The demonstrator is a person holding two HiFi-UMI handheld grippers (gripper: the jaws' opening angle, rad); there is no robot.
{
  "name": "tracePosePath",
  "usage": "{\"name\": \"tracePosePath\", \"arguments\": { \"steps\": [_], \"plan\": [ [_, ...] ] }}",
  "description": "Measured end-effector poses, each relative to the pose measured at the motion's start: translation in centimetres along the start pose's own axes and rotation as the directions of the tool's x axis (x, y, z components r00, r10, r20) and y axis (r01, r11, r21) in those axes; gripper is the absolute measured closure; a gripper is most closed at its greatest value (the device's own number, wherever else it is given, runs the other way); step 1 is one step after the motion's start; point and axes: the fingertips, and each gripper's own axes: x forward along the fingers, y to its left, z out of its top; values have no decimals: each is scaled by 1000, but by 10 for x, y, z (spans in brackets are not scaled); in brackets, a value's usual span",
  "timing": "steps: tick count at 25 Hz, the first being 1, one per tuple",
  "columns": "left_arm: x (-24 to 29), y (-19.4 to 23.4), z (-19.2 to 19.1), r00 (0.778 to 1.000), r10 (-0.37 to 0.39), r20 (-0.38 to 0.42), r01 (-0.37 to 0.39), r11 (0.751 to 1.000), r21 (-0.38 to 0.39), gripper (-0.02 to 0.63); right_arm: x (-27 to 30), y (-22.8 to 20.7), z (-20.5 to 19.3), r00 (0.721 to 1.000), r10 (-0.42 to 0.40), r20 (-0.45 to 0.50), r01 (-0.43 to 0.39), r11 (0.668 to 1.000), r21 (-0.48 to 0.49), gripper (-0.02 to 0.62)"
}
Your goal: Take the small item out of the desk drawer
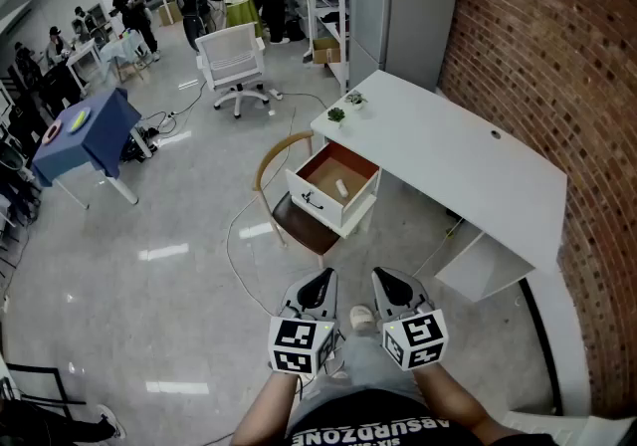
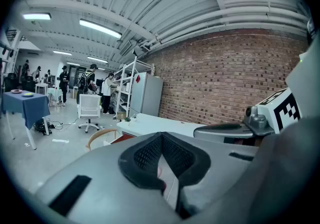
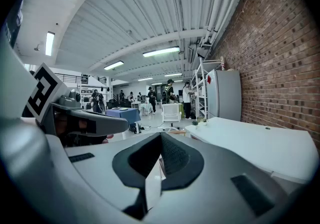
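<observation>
The white desk stands along the brick wall, its drawer pulled out. A small pale item lies on the drawer's brown bottom. My left gripper and right gripper hang side by side near my body, well short of the drawer and pointing towards it. Both are shut with nothing between the pads. In the left gripper view the left gripper has its jaws together, with the desk far ahead. The right gripper in its own view also has its jaws together, with the desk to its right.
A wooden chair stands right in front of the open drawer. Small plants sit on the desk's far end. A white office chair, a blue-draped table, a grey cabinet and people are farther off. A cable lies on the floor.
</observation>
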Motion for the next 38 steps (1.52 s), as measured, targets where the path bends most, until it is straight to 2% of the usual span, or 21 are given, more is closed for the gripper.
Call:
{"name": "tracePosePath", "arguments": {
  "steps": [8,26,38],
  "plan": [
    [44,29,1,1000,15,-19,-15,1000,-9,609,48,-26,-1,1000,19,-5,-19,1000,12,598],
    [191,87,45,996,49,-69,-51,998,-23,609,173,-134,27,996,64,-59,-63,998,30,598],
    [286,134,60,992,83,-97,-87,996,-33,609,267,-196,41,987,136,-84,-133,990,34,593]
  ]
}}
